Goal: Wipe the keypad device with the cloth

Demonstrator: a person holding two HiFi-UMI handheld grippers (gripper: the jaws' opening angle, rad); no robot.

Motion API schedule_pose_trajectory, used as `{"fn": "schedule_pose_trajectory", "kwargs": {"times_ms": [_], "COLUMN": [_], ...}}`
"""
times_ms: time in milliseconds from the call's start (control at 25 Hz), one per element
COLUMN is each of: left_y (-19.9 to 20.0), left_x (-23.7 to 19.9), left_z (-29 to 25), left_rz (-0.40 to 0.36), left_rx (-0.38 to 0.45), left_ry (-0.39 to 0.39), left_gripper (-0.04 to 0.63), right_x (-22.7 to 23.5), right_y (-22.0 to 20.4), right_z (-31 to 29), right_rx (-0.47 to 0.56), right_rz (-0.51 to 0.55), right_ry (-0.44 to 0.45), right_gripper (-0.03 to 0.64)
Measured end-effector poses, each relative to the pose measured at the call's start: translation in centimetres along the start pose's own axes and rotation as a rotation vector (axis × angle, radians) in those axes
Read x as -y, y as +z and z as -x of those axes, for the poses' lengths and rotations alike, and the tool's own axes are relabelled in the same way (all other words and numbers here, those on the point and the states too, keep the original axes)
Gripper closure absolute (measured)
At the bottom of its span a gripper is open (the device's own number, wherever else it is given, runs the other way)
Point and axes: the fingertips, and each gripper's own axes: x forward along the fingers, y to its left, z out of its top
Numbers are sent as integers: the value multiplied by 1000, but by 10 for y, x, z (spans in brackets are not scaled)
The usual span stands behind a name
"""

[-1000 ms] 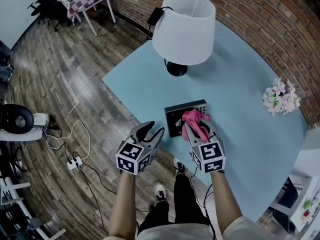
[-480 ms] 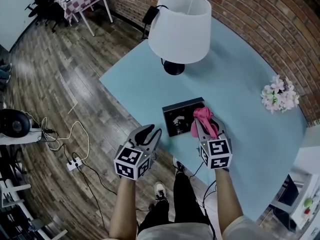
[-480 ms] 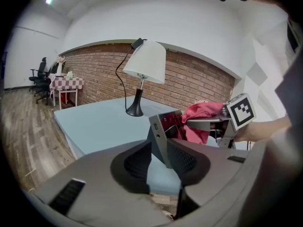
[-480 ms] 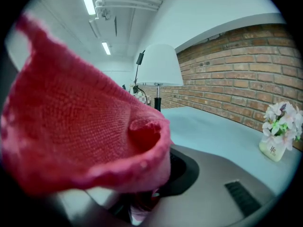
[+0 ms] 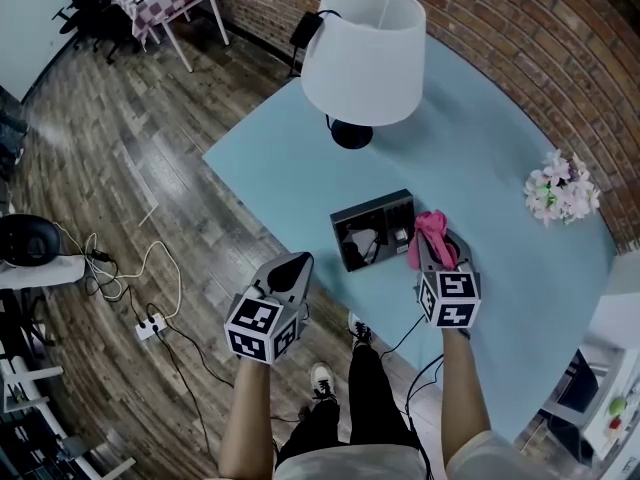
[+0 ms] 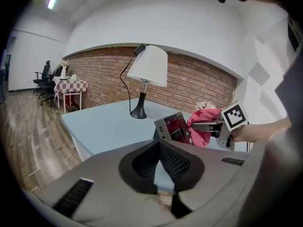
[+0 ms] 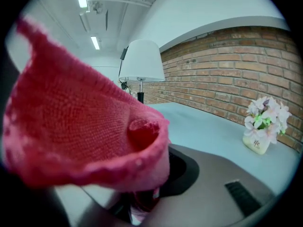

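The left claw (image 5: 294,262) hangs off the near edge of the table (image 5: 480,148); its jaws have just been closing and now meet with nothing between them. At its 2 o'clock the keypad device (image 5: 372,230) lies on the table, with a lamp (image 5: 365,53) at the device's 12 o'clock. The right claw (image 5: 437,248) grips the pink cloth (image 5: 430,226), bunched just beside the device's 3 o'clock edge. Flowers (image 5: 560,190) stand well apart at 2 o'clock.

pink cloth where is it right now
In the head view the pink cloth is pinched in the right gripper, just off the right edge of the keypad device on the blue table.
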Motion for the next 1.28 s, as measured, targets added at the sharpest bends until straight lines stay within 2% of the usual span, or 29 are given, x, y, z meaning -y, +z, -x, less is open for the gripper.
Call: {"fn": "schedule_pose_trajectory", "kwargs": {"times_ms": [160,400,520,800,1000,1280], "left_y": [2,8,11,3,-8,-12], "left_x": [-1,1,3,7,1,3], "left_z": [7,19,26,37,41,39], "left_rz": [7,16,16,21,23,38], "left_rx": [3,21,27,13,-8,-17], "left_ry": [9,19,19,23,34,26], "left_gripper": [575,575,575,575,575,575], "right_x": [0,-57,-90,-135,-139,-147], "right_y": [9,50,63,47,43,26], "right_z": [11,24,22,0,-5,-2], "right_rx": [27,134,154,97,90,63], "right_rz": [-26,14,53,165,135,163], "right_ry": [9,164,231,299,319,329], "right_gripper": [486,486,486,486,483,483]}}
